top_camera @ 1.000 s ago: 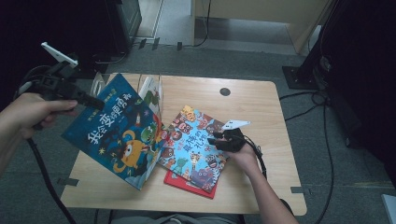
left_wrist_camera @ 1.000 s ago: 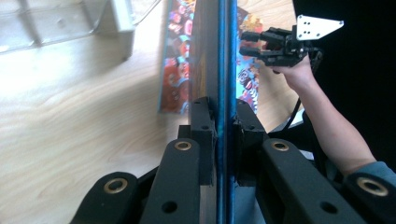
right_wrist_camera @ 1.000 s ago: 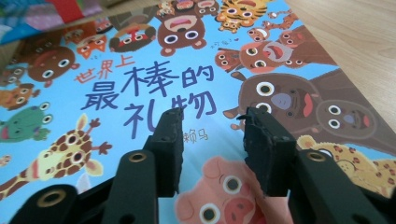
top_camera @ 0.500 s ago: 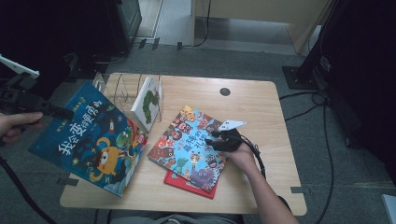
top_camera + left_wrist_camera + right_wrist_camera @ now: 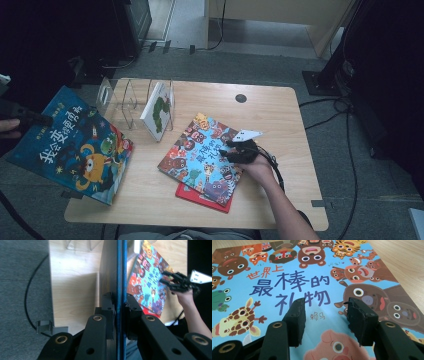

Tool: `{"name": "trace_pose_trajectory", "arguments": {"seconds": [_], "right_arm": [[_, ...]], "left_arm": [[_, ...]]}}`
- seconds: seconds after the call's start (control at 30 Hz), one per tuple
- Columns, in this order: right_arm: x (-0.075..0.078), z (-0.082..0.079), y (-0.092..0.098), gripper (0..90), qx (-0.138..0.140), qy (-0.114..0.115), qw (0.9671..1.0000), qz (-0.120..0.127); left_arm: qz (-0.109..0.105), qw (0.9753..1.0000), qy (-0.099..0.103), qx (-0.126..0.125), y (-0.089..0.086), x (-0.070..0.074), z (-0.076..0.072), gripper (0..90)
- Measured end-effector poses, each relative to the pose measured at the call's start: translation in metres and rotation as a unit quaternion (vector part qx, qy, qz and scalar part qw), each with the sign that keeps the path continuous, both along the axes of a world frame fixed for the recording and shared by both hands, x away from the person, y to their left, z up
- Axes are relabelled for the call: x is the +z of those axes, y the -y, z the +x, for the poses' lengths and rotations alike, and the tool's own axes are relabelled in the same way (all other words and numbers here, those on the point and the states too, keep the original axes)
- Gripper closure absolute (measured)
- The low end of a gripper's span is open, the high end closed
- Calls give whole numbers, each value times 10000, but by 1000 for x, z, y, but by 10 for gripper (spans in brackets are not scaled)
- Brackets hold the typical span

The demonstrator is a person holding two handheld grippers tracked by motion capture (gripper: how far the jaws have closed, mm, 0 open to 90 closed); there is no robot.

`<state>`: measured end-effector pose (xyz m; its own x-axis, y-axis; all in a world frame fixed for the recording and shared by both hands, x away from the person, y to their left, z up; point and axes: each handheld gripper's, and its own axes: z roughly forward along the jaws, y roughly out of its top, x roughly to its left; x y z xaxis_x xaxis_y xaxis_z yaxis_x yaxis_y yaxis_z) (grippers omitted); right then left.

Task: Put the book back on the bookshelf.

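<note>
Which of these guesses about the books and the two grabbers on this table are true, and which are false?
1. The left gripper is clamped on the edge of the dark blue book. True.
2. The right gripper is shut on the animal book. False: its jaws stand open above the cover, with a gap between them.
3. A red book lies under the animal book. True.
4. The clear wire rack holds three books. False: one white book with a green picture leans in it.
5. The dark blue book lies flat in the middle of the table. False: it is held past the table's left edge.
</note>
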<state>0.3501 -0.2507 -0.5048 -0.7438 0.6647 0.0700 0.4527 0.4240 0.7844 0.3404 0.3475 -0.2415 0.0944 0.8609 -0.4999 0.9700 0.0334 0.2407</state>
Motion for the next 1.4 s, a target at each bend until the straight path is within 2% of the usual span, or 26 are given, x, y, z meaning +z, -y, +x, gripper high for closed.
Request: {"name": "trace_pose_trajectory", "arguments": {"seconds": [0.27, 0.4, 0.87, 1.0, 1.17, 1.27, 1.4], "right_arm": [[0, -1, -1, 490, -5, 53, 10000, -66], [0, -1, -1, 481, -2, 30, 10000, -28], [-1, -2, -1, 471, -17, 62, 10000, 21], [-2, -2, 1, 451, -16, 18, 9999, 148], [-2, -5, 2, 449, -27, 18, 10000, 90], [-1, -6, 3, 434, -83, -86, 9998, 177], [-2, -10, 0, 418, -52, 101, 9999, 17]], "left_arm": [[173, 9996, 44, 207, -5, 6, 14, 833], [294, 9988, 175, 360, -5, 9, 19, 833], [248, 9982, 176, 511, -7, 15, 50, 836], [215, 9977, 209, 600, -9, 16, 60, 833], [174, 9978, 219, 601, -11, 17, 76, 833], [137, 9977, 244, 624, -14, 18, 85, 833], [119, 9974, 261, 658, -13, 17, 98, 832]]}}
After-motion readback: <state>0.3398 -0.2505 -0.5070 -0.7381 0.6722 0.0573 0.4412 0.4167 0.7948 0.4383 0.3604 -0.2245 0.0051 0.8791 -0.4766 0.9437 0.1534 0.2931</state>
